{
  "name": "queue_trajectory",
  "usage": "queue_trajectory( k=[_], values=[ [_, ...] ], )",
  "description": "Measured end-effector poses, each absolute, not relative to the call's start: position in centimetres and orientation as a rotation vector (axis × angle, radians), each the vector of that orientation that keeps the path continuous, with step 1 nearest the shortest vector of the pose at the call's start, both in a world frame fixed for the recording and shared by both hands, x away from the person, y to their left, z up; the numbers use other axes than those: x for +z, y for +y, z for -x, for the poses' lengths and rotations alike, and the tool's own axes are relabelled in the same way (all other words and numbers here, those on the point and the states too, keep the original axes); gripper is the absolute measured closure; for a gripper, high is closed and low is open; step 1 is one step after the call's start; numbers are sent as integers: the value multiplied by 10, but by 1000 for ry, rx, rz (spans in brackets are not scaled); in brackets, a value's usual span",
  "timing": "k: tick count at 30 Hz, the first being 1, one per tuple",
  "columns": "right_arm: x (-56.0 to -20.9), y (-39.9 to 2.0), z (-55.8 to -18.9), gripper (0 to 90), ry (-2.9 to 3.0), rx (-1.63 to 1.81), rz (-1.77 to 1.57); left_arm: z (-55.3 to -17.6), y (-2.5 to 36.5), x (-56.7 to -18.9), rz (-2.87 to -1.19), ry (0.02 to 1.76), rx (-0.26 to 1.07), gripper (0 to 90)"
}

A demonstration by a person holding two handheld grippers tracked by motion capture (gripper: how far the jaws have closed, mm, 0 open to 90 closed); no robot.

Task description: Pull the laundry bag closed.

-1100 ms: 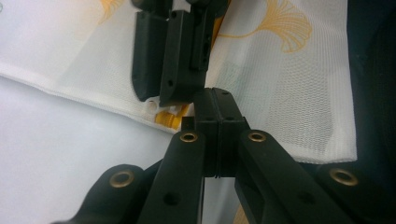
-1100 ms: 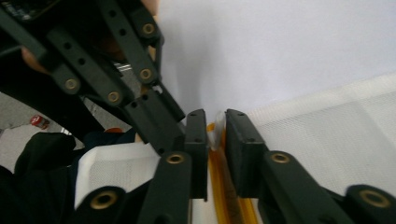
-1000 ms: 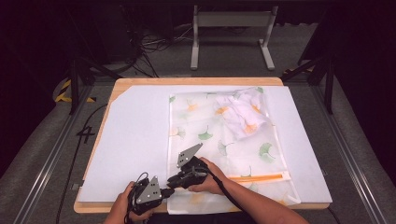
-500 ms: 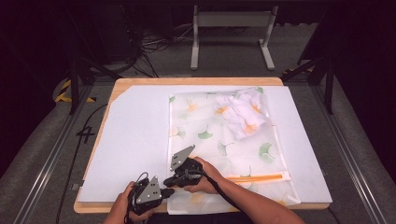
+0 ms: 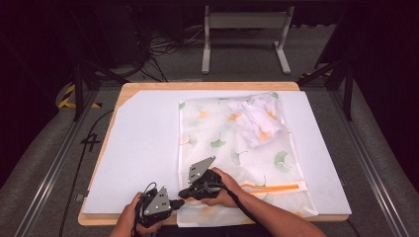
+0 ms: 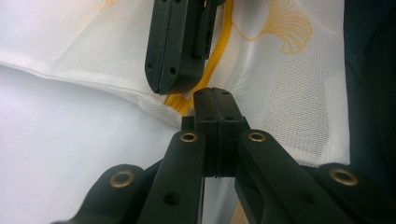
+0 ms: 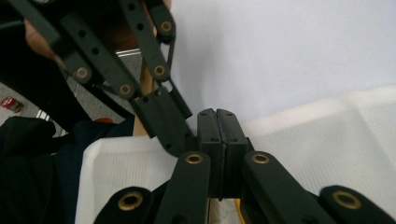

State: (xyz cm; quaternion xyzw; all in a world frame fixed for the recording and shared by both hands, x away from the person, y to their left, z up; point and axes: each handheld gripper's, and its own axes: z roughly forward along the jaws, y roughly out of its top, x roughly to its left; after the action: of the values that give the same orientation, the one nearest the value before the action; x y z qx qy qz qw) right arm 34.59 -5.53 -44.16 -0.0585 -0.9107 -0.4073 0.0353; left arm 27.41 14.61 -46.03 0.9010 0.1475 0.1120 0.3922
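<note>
A white mesh bag printed with ginkgo leaves lies flat on the white sheet. Its orange zipper runs along the near end, and bunched white cloth sits inside at the far end. Both grippers meet at the bag's near-left corner. My left gripper is shut, its tips pinching the bag's edge where the zipper ends. My right gripper is shut across the same edge of the mesh, a finger's width from the left gripper.
The white sheet covers most of a wooden table, bare to the left of the bag. Dark floor, cables and a metal stand lie beyond the far edge. Rails run along both sides.
The right gripper has shifted slightly at the bag's near-left corner. The left gripper and the bag look the same.
</note>
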Motion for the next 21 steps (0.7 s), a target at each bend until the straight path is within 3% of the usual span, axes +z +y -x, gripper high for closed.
queue_trajectory(
  k=[21],
  values=[
    [-440,-65,-342,900,-2832,-1215,89,-275,149,-460,-2270,410,265,900]
  ],
)
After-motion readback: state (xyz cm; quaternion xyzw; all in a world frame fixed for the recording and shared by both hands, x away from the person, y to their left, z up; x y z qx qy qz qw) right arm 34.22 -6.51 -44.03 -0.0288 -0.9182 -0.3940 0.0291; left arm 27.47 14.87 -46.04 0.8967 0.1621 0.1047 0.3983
